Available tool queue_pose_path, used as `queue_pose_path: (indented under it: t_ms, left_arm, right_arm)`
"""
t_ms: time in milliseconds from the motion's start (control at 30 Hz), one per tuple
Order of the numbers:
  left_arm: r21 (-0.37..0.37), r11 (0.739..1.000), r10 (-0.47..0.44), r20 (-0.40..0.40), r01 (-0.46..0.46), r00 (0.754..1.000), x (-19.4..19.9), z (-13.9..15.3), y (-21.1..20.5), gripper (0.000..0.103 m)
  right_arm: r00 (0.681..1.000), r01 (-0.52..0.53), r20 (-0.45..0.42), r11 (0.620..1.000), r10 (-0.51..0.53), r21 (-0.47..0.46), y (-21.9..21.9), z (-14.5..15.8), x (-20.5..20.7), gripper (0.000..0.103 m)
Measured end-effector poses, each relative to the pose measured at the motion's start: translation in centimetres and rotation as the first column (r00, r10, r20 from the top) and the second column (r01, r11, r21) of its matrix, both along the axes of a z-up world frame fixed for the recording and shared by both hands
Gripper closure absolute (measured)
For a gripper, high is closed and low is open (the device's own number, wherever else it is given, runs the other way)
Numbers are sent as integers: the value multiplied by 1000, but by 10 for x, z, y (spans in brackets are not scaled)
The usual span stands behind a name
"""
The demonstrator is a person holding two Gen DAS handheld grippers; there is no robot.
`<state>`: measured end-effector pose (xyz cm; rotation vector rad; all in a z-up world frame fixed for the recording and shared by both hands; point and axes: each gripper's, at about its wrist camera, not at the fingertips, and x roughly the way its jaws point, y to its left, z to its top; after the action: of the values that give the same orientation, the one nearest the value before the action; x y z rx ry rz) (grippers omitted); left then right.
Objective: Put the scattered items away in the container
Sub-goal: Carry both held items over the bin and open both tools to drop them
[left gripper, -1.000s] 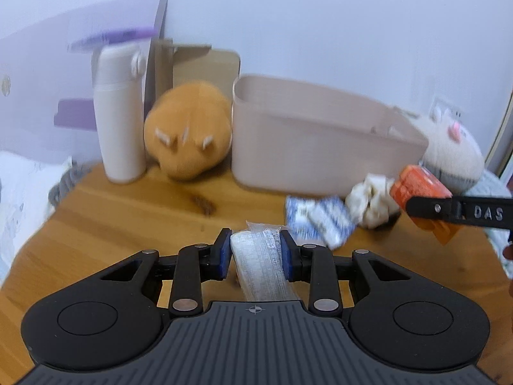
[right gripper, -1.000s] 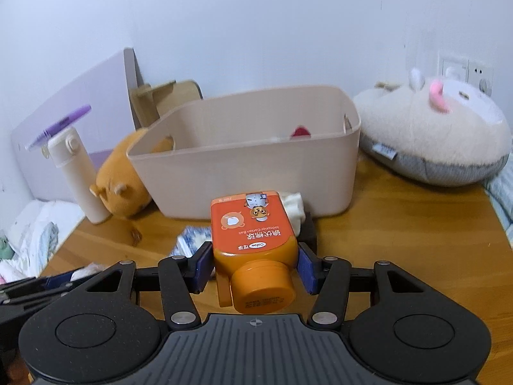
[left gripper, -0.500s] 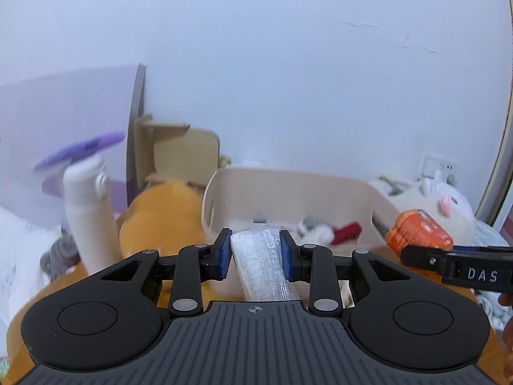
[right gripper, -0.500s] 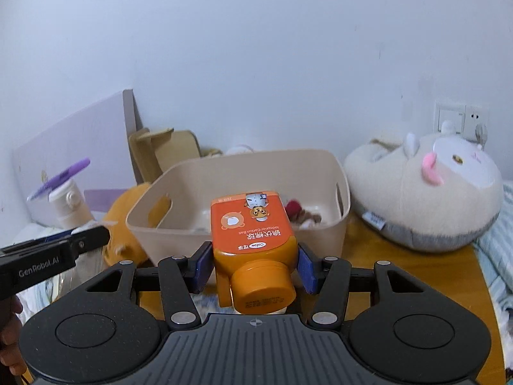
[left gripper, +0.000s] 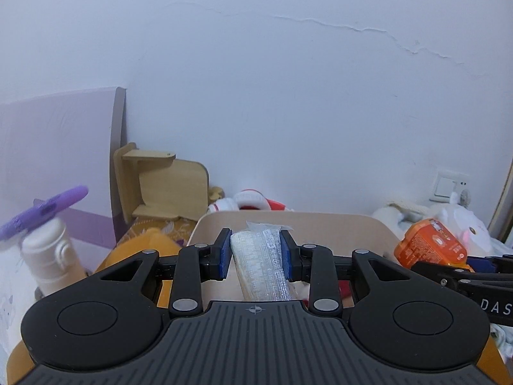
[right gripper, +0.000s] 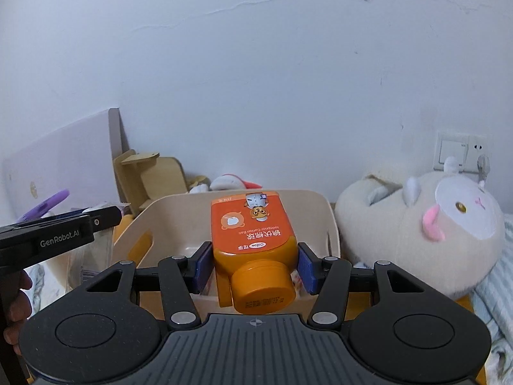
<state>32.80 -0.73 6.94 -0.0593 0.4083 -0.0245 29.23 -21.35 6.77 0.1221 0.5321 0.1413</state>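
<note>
Both clenched over the near rim of the bin [right gripper: 332, 224]: left gripper [left gripper: 255, 254] pinching a light, crinkly, slippery packet [left gripper: 261, 261] mid-length, right gripper [right gripper: 255, 268] squeezing a stiff, smooth orange bottle [right gripper: 251, 227] at shoulders near cap.

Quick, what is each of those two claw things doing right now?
Left gripper: closed on a clear plastic packet.
Right gripper: closed on an orange bottle.

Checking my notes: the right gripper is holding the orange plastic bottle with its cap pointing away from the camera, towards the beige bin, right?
Not quite: the right wrist view shows the orange plastic bottle in the right gripper with its cap towards the camera.
</note>
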Motion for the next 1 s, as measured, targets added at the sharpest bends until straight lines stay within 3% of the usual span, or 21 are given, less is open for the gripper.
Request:
queue_pose_path:
  t_ms: [167, 467, 1000]
  left_arm:
    - [18, 999, 44, -15, -43, 999, 32, -2, -3, 72]
    - [55, 997, 64, -146, -57, 987, 89, -35, -7, 72]
    - [105, 994, 21, -285, 9, 958, 125, -72, -20, 72]
  right_arm:
    - [1000, 7, -16, 1000, -7, -21, 5, -2, 24, 51]
    - [995, 22, -95, 997, -28, -70, 19, -23, 70, 51]
    - [974, 70, -208, 991, -93, -113, 18, -67, 106, 51]
